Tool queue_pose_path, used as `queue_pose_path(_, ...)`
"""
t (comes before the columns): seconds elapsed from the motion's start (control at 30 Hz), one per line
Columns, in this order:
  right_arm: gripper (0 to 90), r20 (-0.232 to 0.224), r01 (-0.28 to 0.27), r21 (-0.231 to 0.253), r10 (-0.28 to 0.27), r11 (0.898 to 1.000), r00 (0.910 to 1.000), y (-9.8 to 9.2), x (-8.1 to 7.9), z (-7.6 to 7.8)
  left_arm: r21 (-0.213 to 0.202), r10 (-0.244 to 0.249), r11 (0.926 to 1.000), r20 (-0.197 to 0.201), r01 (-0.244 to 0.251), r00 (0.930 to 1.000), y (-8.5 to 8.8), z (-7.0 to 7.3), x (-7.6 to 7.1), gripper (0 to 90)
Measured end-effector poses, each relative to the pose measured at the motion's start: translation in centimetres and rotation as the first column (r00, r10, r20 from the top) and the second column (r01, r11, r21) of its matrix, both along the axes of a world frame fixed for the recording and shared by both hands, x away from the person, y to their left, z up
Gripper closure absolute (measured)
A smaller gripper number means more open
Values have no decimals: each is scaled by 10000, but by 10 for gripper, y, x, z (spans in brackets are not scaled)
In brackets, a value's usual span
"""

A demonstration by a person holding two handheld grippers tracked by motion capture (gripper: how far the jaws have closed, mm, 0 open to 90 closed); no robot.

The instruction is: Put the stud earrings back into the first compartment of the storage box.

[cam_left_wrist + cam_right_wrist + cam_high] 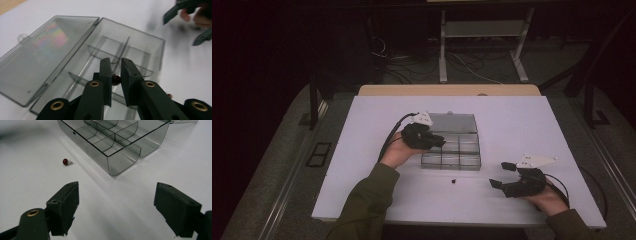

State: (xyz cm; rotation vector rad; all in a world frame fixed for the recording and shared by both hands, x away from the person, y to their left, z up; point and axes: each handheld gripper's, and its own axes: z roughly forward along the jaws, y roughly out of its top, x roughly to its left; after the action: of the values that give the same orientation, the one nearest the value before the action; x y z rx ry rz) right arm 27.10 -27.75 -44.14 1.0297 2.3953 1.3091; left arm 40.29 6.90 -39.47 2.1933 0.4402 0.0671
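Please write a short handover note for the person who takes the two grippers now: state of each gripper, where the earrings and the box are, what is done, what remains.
Left gripper: shut on a red earring, held above the open compartment box.
Right gripper: open, holding nothing, low over the table to the right of the box.
Box: lid folded back flat on the table; the compartments in sight look empty.
Second red earring: lies on the table just in front of the box.
Done: one earring picked up and brought over the box.
Left: probably drop it into a compartment, then fetch the second earring; closing the lid may follow.
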Motion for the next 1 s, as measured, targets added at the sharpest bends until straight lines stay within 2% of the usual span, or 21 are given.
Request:
queue_pose_path(0.2,196,-8,-36,-16,36,10000,10000,1,0,0,353,595,9976,-51,-592,9982,0,-11,9,783)
queue_pose_path(0.4,196,13,-110,-50,110,9999,9999,1,0,-1,839,876,9927,-117,-863,9961,-2,-20,13,782)
queue_pose_path(0.63,196,20,-123,-33,123,9999,9999,1,0,-1,1208,1180,9860,-185,-1149,9928,-4,-28,16,782)
queue_pose_path(0.67,196,24,-124,-24,124,9999,9999,1,0,-1,1375,1108,9846,-140,-1079,9937,-4,-28,16,782)
queue_pose_path(0.8,196,38,-126,-22,126,9999,9999,1,0,-1,1502,1109,9829,-187,-1069,9937,-5,-31,17,779)
queue_pose_path(1.0,196,46,-124,-29,124,9999,9999,2,0,-1,1386,1194,9836,-200,-1155,9926,-6,-30,16,732)
